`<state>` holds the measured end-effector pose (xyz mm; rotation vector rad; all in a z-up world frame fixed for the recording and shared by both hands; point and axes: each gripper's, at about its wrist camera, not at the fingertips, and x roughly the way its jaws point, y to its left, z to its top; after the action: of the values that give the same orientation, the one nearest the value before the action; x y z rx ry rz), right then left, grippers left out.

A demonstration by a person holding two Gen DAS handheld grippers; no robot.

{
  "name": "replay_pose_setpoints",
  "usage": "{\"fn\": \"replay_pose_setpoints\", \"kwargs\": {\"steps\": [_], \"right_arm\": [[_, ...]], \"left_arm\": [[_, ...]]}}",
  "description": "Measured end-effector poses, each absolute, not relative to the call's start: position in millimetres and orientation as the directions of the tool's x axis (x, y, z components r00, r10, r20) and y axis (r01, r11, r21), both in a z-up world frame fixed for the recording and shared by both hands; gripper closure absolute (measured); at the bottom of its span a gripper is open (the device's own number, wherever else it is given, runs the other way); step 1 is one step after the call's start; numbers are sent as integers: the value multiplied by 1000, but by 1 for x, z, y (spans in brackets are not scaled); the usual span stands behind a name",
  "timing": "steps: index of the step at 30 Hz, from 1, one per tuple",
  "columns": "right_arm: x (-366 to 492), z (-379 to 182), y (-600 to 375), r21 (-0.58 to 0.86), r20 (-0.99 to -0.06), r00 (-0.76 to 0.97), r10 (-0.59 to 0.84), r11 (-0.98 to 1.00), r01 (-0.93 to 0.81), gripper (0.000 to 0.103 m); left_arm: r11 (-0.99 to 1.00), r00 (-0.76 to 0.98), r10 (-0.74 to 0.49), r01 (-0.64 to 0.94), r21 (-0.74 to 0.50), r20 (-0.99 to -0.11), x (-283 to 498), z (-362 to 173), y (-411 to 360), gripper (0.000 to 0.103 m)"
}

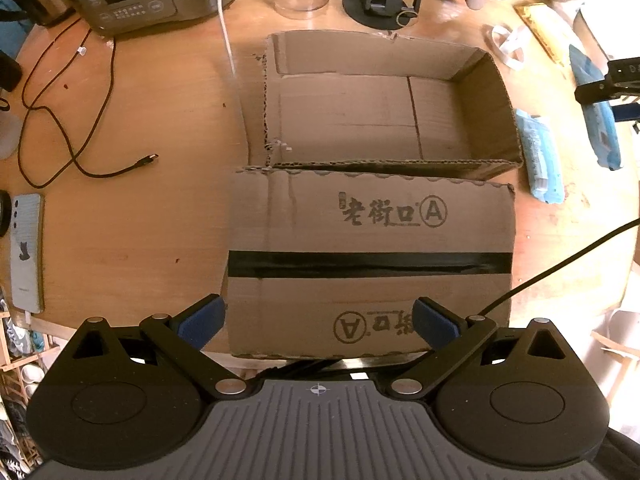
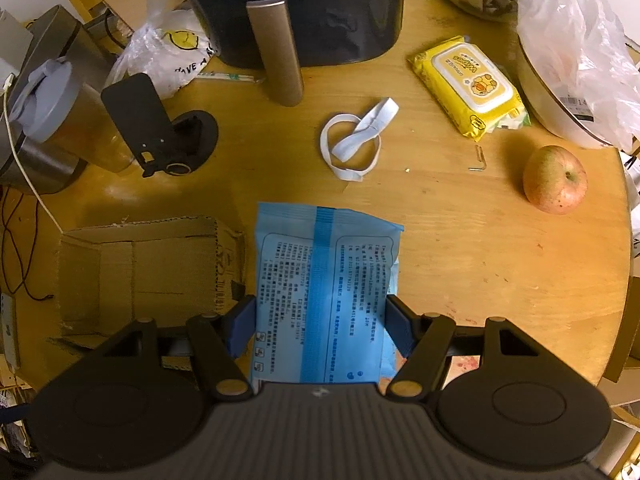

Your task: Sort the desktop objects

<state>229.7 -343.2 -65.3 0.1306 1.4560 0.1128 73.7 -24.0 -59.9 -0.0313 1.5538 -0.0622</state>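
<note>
An open cardboard box (image 1: 360, 116) lies on the round wooden table, its printed flap (image 1: 368, 264) folded toward me. My left gripper (image 1: 320, 320) hovers over that flap, open wide, with nothing between its blue pads. My right gripper (image 2: 320, 320) is shut on a blue wipes pack (image 2: 324, 272), one pad pressed on each long side. The pack sits just right of the box (image 2: 136, 276). From the left wrist, that pack (image 1: 596, 128) shows at the far right under the right gripper (image 1: 612, 80). A second blue pack (image 1: 538, 156) lies against the box's right wall.
Beyond the held pack lie a white elastic band (image 2: 356, 140), a yellow wipes pack (image 2: 468, 84), a paper clip (image 2: 478, 158) and an apple (image 2: 556, 180). An air fryer (image 2: 304, 12) and phone stand (image 2: 160, 132) stand behind. A phone (image 1: 26, 252) and black cable (image 1: 80, 136) lie left of the box.
</note>
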Motion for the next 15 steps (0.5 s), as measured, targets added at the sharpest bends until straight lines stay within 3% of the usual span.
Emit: {"fn": "replay_pose_setpoints", "kwargs": {"steps": [15], "right_arm": [[233, -67, -321, 160, -981, 112, 161, 987, -12, 37]], "left_arm": [[998, 14, -64, 11, -64, -998, 75, -61, -12, 0]]}}
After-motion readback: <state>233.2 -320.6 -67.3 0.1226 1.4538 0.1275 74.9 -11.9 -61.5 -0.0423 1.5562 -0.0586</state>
